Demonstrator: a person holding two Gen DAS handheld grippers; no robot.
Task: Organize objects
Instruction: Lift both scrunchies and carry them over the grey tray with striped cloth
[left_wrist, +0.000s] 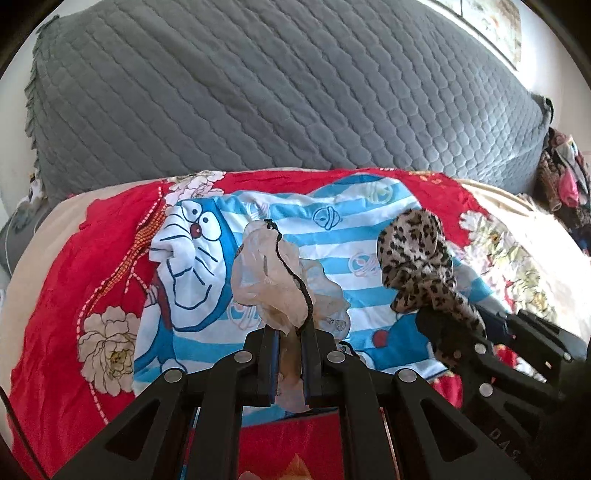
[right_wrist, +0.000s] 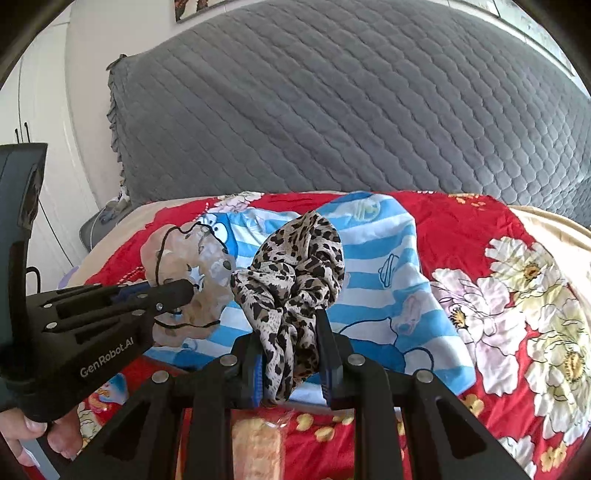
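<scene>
Left tongs (left_wrist: 289, 334) clamped on a sheer beige scrunchie (left_wrist: 273, 273), right tongs (right_wrist: 291, 354) clamped on a leopard-print scrunchie (right_wrist: 295, 266), both held above a blue-striped Doraemon cloth (left_wrist: 207, 258) mid-bed, red floral bedspread (right_wrist: 480, 236) beneath, grey quilted headboard (left_wrist: 277, 92) behind.

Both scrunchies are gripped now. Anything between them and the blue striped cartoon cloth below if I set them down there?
Nothing visible. The beige scrunchie in the left gripper and the leopard scrunchie in the right gripper hang above the cartoon cloth, apart from each other.
</scene>
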